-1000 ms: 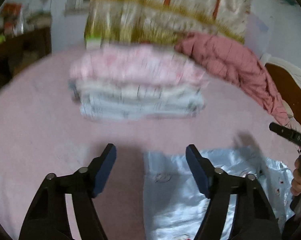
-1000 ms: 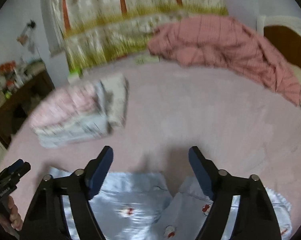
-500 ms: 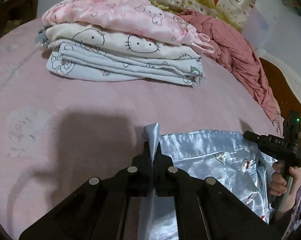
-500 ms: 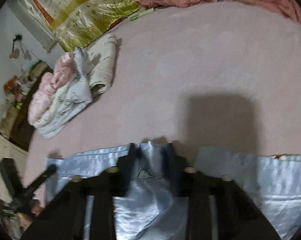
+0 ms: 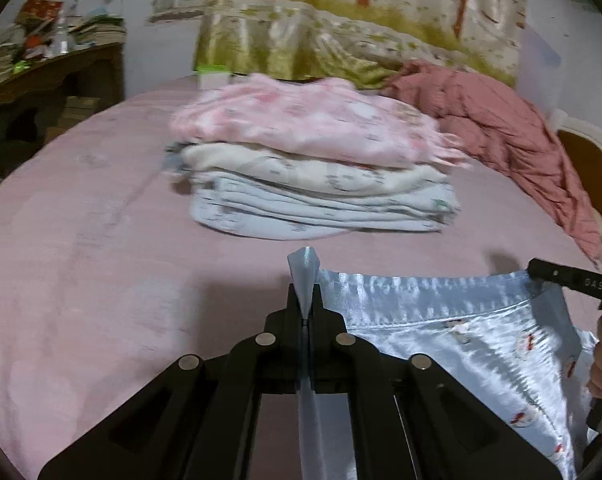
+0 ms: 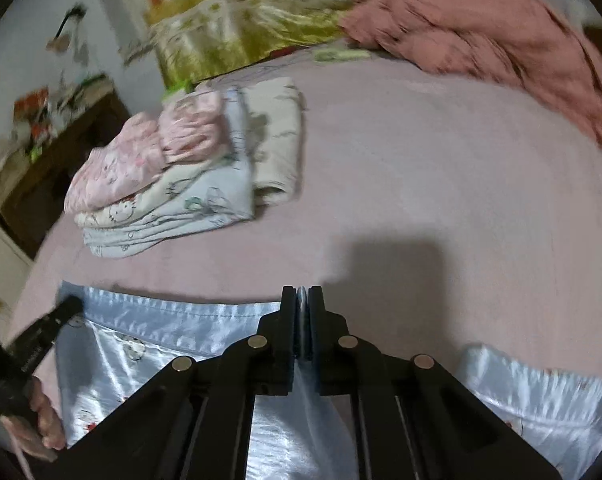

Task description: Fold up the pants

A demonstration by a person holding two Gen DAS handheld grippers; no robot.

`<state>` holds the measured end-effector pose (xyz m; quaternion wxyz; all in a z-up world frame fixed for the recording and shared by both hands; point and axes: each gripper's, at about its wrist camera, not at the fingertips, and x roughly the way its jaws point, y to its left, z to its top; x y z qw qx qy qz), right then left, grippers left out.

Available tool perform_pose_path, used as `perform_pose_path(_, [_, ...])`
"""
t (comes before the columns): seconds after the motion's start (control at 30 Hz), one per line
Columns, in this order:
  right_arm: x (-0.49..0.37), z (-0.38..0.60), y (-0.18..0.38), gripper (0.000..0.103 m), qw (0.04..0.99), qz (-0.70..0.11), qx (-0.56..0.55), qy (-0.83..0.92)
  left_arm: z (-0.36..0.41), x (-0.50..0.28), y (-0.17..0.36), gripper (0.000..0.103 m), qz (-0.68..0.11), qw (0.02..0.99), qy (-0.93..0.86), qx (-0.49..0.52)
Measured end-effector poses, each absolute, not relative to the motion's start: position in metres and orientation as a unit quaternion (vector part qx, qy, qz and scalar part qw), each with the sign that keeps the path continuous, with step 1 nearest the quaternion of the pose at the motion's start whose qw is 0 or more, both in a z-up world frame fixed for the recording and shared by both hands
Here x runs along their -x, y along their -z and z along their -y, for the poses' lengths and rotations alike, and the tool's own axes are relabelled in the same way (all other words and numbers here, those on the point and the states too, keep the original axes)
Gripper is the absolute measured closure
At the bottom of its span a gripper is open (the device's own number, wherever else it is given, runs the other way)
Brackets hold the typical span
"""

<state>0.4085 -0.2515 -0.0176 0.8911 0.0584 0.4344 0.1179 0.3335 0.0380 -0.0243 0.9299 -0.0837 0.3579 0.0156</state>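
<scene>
On the pink bedspread [image 5: 81, 280], at six o'clock of both views, lie the pale blue satin pants [image 5: 461, 340], their hem pinched by both tongs: the left gripper [image 5: 305, 300] and the right gripper [image 6: 302, 304], which has just been closing. Folded clothes [image 5: 313, 168] sit at twelve o'clock.

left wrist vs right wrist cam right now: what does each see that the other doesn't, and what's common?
Left wrist only: the curtained window behind the bed, and the pale blue satin pants bunched into a peak poking out past the left gripper tips.

Right wrist only: a folded cream cloth lying beside the stack of folded pink, cream and pale blue clothes, and the pants' second part at lower right.

Both: each gripper's jaws shut on the pants, the right gripper included, the pink bedsheet, the stack, and the crumpled dusty-red quilt.
</scene>
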Motion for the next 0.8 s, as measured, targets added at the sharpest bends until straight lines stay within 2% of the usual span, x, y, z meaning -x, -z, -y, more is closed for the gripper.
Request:
perform_pose_path(0.4, [-0.441,0.19,0.036,0.098,0.905,-0.412,-0.013,-0.106,-0.073,-0.345,0.05,0.1,-0.4,0.909,-0.083,0.081])
perform_pose_path(0.47, [-0.445,0.193,0.039,0.098,0.905,-0.415,-0.015,-0.093,-0.073,-0.347,0.054,0.095,-0.409,0.905,-0.091,0.077])
perform_pose_path(0.53, [-0.445,0.198,0.037,0.097,0.908,-0.41,-0.018,-0.082,-0.075,-0.346,0.055,0.079,-0.414,0.901,-0.102,0.076])
perform_pose_path(0.63, [-0.434,0.213,0.023,0.097,0.915,-0.397,-0.027,-0.066,-0.07,-0.337,0.041,0.069,-0.389,0.914,-0.103,0.062])
perform_pose_path(0.67, [-0.427,0.221,0.014,0.095,0.918,-0.39,-0.036,-0.069,-0.065,-0.332,0.032,0.067,-0.374,0.92,-0.102,0.051])
perform_pose_path(0.7, [-0.42,0.228,0.007,0.088,0.919,-0.385,-0.043,-0.071,-0.059,-0.327,0.023,0.063,-0.36,0.927,-0.096,0.042])
perform_pose_path(0.8, [-0.38,0.259,-0.025,0.074,0.935,-0.344,-0.059,-0.067,-0.033,-0.309,-0.007,0.062,-0.319,0.945,-0.068,0.017])
